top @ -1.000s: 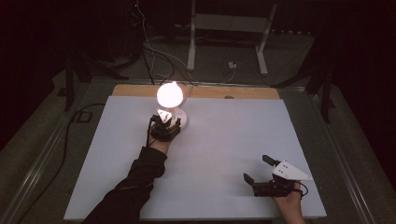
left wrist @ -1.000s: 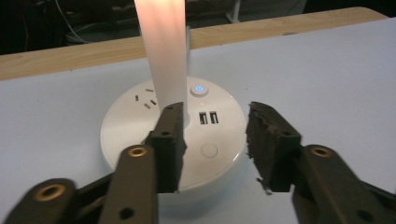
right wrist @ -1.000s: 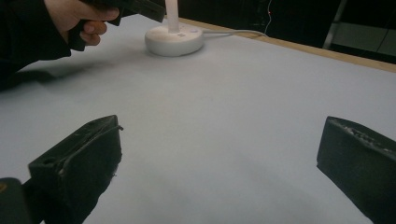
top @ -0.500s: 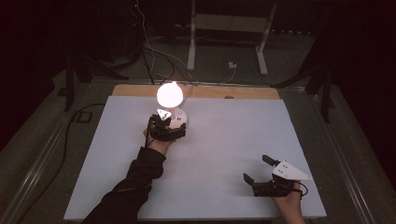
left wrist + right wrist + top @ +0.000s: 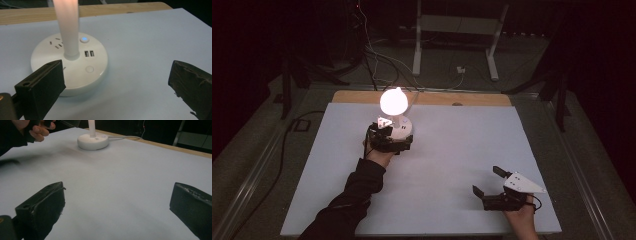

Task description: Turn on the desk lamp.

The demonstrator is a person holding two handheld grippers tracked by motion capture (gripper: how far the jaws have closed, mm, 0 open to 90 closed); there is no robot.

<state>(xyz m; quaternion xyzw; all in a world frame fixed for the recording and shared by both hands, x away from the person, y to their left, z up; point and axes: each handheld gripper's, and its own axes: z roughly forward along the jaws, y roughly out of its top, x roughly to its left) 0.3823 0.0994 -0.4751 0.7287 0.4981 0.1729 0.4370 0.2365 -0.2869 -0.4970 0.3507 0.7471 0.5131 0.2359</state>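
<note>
- White sheeting covers the desk (image 5: 452,165); a strip of bare wood shows along its far edge, toward the top of the high view.
- I see a lit lamp (image 5: 393,101) glowing in the upper middle of the high view, left of centre, on a round white base (image 5: 403,131).
- From my left tool (image 5: 388,142), sitting just at the near side of that base, the left gripper view puts the base (image 5: 75,65) in the left half of the frame with the bright stem (image 5: 67,25) rising out of its middle.
- On the base top I make out a small button lit blue (image 5: 84,39), two USB ports (image 5: 89,53), some socket slots and a second round button.
- My left tool's jaws stand wide apart and grip nothing; the left jaw overlaps the base's near edge in the picture, and I cannot tell whether it touches.
- My right tool (image 5: 492,186) sits at the lower right of the high view, well apart from the lamp, its grey plate (image 5: 523,183) on top.
- Its jaws are also spread wide over bare sheeting.
- In the right gripper view the base (image 5: 93,141) lies at the upper left, a white cable (image 5: 127,137) running from it, with my left hand (image 5: 41,130) in the top left corner.
</note>
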